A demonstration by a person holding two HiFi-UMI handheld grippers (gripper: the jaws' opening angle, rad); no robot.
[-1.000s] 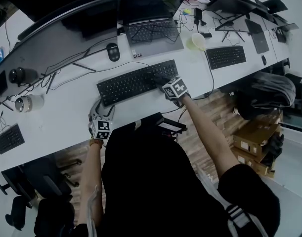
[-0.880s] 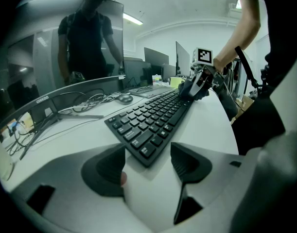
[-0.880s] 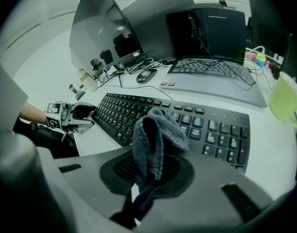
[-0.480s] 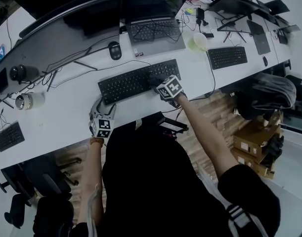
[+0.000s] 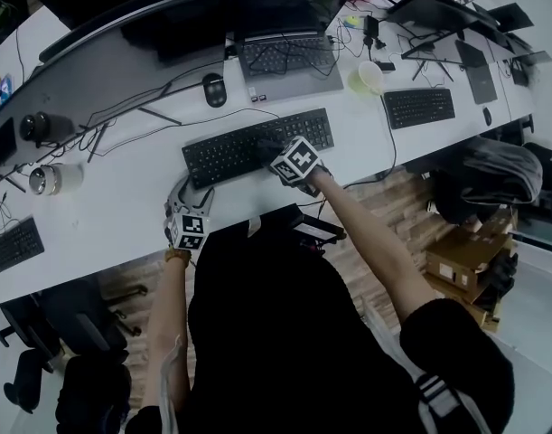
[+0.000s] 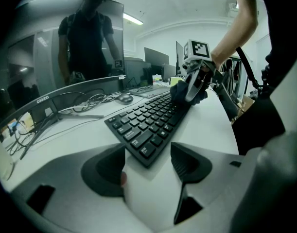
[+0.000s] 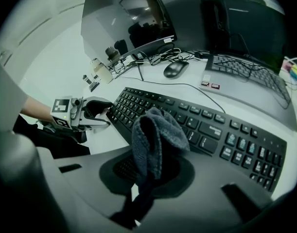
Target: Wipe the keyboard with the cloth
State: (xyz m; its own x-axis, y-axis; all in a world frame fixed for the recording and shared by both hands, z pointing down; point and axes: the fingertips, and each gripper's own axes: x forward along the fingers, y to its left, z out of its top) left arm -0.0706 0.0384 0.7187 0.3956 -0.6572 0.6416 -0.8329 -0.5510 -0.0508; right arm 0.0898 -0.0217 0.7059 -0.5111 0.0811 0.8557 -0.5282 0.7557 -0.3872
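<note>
The right tongs (image 5: 277,155) are clamping a dark grey cloth (image 7: 157,136), jaws closed on its lower folds so that the bunched top is sticking out ahead as a soft pad. That pad is resting on the black keyboard (image 5: 229,153), right of its middle and toward the near rows, so the fabric rather than the hard jaws is meeting the keys. The tongs are leaning low and forward, which, I judge, is letting the cloth drag flat along the rows. The left tongs (image 5: 189,193) are sitting on the white desk (image 5: 113,202) at the keyboard's near left corner, jaws spread wide and gripping nothing; in the left gripper view that corner is poking into the gap between them, though whether either jaw is actually touching it I cannot tell. They are probably being parked there as a stop, so the keyboard is not sliding leftward under the wiping. The keyboard is lying slightly askew along the desk's front edge, its cable trailing off behind, well within both arms' reach.
</note>
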